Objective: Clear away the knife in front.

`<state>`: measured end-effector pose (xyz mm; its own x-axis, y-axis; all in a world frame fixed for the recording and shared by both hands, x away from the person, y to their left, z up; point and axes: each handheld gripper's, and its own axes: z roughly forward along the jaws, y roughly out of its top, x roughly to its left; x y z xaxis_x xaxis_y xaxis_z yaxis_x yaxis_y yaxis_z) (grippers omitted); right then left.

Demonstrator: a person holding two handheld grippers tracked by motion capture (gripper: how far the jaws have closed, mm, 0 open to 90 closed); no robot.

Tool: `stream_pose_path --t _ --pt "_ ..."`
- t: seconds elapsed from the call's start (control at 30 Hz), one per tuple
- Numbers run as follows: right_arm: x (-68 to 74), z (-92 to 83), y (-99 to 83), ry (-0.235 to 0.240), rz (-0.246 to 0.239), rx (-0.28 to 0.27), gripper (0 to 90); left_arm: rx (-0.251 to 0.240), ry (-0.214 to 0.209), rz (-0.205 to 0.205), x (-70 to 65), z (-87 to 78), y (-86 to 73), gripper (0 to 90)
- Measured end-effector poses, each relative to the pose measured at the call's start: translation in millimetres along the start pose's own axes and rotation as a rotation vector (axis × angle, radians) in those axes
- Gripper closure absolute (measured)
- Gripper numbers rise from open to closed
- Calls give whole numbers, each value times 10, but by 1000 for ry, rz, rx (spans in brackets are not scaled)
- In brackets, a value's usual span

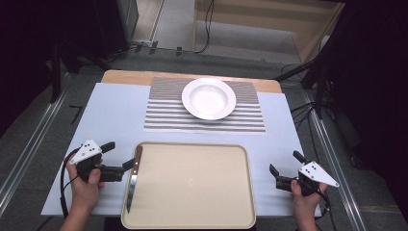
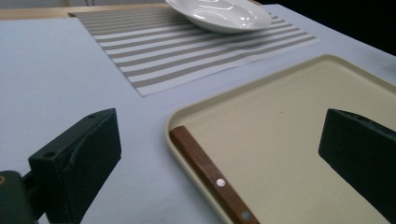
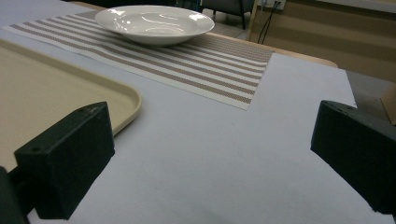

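A knife [image 1: 133, 177] with a brown wooden handle [image 2: 212, 176] lies along the left rim of the beige tray [image 1: 202, 192], its blade pointing toward the person. My left gripper [image 1: 118, 155] hovers just left of the handle, open, with nothing between its jaws; the handle lies ahead of them in the left gripper view. My right gripper [image 1: 285, 163] rests open over the white table cover to the right of the tray [image 3: 56, 93]. A white bowl [image 1: 209, 98] sits on the striped placemat [image 1: 163, 115] beyond the tray.
The white cover [image 1: 110, 115] spans the wooden table [image 1: 125, 76]. Bare cover lies left of the placemat and on both sides of the tray. Metal rails [image 1: 29, 144] run along the floor on either side.
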<state>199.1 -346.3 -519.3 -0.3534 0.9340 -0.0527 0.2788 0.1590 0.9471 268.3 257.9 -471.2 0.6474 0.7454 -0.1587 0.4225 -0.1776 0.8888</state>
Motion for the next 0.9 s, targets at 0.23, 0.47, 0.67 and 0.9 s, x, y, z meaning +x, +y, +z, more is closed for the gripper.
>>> stream_pose_path --t 0.23,0.47,0.67,0.9 --pt "0 0 0 -1 0 1 0 -29 54 -23 181 -148 -39 0" --pt "0 0 0 -1 0 1 0 -41 92 -32 294 -234 -79 0" --pt "1 0 0 -2 0 1 0 -47 116 -43 377 -309 -122 0" --pt "1 0 -1 -3 -1 2 0 -74 163 -66 510 -451 -178 0"
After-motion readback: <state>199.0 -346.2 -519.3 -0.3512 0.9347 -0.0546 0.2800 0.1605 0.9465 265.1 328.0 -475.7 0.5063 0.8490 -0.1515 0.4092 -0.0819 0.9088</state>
